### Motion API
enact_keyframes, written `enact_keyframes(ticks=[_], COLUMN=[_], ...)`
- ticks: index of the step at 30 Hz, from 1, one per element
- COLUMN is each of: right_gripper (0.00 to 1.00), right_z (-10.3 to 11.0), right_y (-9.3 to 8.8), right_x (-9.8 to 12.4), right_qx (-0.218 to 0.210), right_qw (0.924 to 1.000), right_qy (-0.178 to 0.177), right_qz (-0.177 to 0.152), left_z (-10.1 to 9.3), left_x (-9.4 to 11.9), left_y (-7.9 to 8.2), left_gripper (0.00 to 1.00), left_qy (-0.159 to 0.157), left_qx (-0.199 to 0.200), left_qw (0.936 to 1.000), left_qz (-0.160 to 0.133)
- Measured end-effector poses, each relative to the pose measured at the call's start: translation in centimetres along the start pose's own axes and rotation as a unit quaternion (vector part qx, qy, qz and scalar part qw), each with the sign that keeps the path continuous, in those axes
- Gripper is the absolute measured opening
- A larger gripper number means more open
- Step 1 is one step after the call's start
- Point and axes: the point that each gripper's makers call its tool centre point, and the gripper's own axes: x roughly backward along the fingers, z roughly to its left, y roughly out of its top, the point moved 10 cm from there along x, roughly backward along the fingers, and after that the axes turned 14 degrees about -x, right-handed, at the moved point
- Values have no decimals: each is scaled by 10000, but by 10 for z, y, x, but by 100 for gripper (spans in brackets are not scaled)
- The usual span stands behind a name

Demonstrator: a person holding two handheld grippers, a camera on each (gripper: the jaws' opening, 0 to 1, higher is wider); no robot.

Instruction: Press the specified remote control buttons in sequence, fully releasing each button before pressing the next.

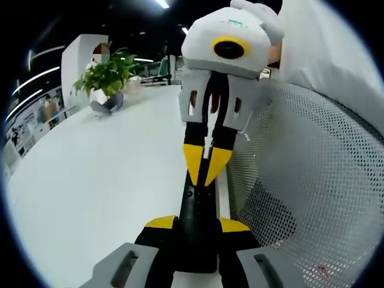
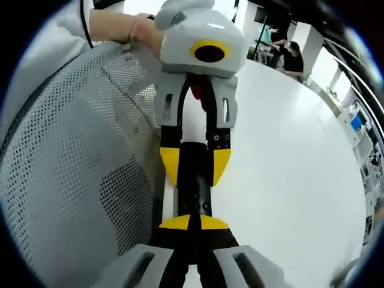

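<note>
A slim black remote control (image 1: 193,201) is held level over the white table (image 1: 90,180) at the table's edge. My left gripper (image 1: 197,224) is shut on the remote's near end, one yellow-tipped jaw on each long side. In the right gripper view the same grip (image 2: 195,163) appears at the remote's (image 2: 195,189) far end. My right gripper (image 2: 193,223) is shut, its two yellow tips together and resting on the remote's top face. In the left gripper view it (image 1: 207,168) comes down from above onto the remote's far part. The buttons under the tips are hidden.
A white mesh chair back (image 1: 312,174) stands close beside the remote (image 2: 66,168). A potted plant (image 1: 108,75) sits at the table's far left. A person's hand (image 2: 129,30) holds the left gripper's body. People sit at the far end (image 2: 291,57).
</note>
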Motion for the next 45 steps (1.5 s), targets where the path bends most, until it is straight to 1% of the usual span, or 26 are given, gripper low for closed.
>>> enact_keyframes(ticks=[2, 3, 4, 5, 6, 8, 11, 13, 16, 17, 21, 22, 24, 25, 28, 29, 30, 31, 33, 35, 36, 41, 45], right_gripper=[0, 0, 0, 0, 0, 0, 0, 0, 0, 0, 0, 0, 0, 0, 0, 0, 0, 0, 0, 0, 0, 0, 0], right_z=[-1, -1, -2, -3, -6, -7, -6, -3, -4, -5, -7, -6, -6, -6, -6, -6, -6, -7, -8, -9, -9, -11, -10], right_y=[0, -1, -2, -3, -5, -11, -14, -15, -18, -20, -24, -23, -19, -15, -7, -5, -5, -7, -11, -17, -18, -21, -24], right_x=[0, 0, 0, 1, 1, 2, 4, 5, 7, 7, 9, 9, 8, 7, 5, 5, 5, 5, 7, 8, 8, 11, 13], right_qx=[-65, -196, -410, -518, -454, -652, -648, -545, -601, -664, -889, -876, -802, -773, -705, -646, -566, -601, -879, -848, -991, -1118, -1207], right_qw=[10000, 9998, 9991, 9985, 9986, 9967, 9962, 9967, 9967, 9966, 9948, 9950, 9963, 9969, 9971, 9973, 9978, 9977, 9960, 9962, 9947, 9931, 9922], right_qy=[-19, -6, 23, 37, -14, 149, 141, 77, 66, 65, 101, 99, 90, 81, 42, 34, 39, 61, 136, 177, 188, 277, 262], right_qz=[26, -3, -69, -153, -254, -461, -573, -592, -545, -481, -478, -471, -289, -97, 289, 353, 352, 313, 83, -107, -207, -202, -181], left_z=[0, 0, 0, 0, 0, 0, 0, 1, 2, 2, 2, 2, 2, 2, 2, 2, 2, 2, 2, 2, 2, 1, 2], left_x=[0, 0, 0, 0, 0, 0, 0, -1, -2, -3, -2, -2, -2, -2, -2, -2, -2, -2, -2, -2, -2, -2, -2], left_y=[0, 0, 0, 0, 0, 0, 0, 0, 1, 1, 1, 1, 1, 1, 1, 1, 1, 1, 1, 1, 1, 1, 1], left_gripper=[24, 24, 24, 24, 24, 24, 24, 24, 24, 24, 24, 24, 24, 24, 24, 24, 24, 24, 24, 24, 24, 24, 24], left_qy=[1, 2, 4, 8, 8, 8, 12, 19, 20, 22, 17, 18, 18, 16, 8, 6, 2, -1, 2, 3, 1, 5, 1], left_qx=[8, 14, 19, 29, 36, 51, 65, 88, 86, 91, 114, 116, 110, 102, 79, 78, 67, 63, 69, 80, 80, 79, 95], left_qw=[10000, 10000, 10000, 10000, 10000, 10000, 10000, 10000, 9999, 9999, 9999, 9999, 9999, 9999, 10000, 10000, 10000, 10000, 10000, 9999, 9999, 9999, 9999], left_qz=[-1, -1, -3, -6, -7, -15, -28, -41, -57, -56, -70, -71, -70, -66, -59, -59, -58, -57, -61, -67, -69, -73, -82])
